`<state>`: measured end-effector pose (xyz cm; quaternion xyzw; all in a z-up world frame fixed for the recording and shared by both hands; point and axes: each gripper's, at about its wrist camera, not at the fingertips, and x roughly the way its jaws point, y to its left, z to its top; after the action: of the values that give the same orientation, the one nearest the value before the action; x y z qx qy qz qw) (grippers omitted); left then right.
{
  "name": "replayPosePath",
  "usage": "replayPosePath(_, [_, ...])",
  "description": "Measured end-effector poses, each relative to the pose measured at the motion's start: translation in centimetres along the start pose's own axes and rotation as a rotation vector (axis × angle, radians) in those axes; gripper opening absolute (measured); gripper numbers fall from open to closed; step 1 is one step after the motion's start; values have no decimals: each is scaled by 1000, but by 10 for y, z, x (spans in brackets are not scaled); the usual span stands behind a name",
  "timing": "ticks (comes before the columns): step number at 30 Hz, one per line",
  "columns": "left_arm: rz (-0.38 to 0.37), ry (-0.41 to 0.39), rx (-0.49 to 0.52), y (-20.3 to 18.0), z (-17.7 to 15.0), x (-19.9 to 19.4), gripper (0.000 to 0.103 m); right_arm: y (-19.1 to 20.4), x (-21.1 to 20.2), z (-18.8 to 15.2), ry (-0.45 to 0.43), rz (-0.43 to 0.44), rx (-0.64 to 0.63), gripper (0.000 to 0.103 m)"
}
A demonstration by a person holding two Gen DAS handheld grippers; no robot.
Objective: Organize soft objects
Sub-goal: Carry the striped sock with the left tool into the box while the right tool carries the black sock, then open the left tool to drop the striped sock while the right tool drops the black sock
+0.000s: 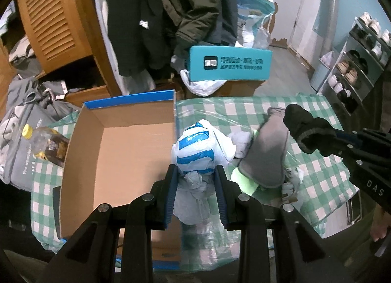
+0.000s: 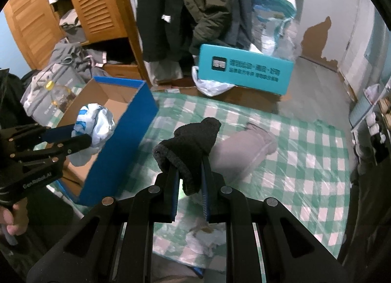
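The left gripper (image 1: 195,175) is clamped on a crumpled white-and-blue plastic bag (image 1: 195,146), holding it up at the right wall of the open cardboard box (image 1: 117,151), which sits at the table's left edge. The right gripper (image 2: 189,175) pinches a black knit sock (image 2: 193,146) above the green checked tablecloth (image 2: 305,160). A grey cloth (image 2: 242,151) lies on the cloth mid-table, beside small white scraps (image 1: 240,143).

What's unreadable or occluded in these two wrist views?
- Open cardboard box: near end hidden by left gripper, left wrist view.
- Grey cloth: blurred, partly behind black sock, right wrist view; item type unclear.
- White scraps on tablecloth: cut off by right gripper frame.
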<state>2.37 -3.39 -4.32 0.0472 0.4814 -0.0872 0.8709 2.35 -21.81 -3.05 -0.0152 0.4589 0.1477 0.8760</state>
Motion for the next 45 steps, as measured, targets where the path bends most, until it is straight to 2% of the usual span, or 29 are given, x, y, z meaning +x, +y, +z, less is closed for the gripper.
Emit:
replayPosePath(20, [50, 4, -128, 83, -17, -1, 30, 97, 39, 37, 22, 108, -123, 15])
replayPosePath(33, [83, 68, -204, 130, -35, 20, 30, 159, 74, 48, 77, 167, -210, 15])
replayPosePath(45, [91, 118, -234, 150, -45, 35, 30, 190, 103, 45, 143, 188, -256, 15])
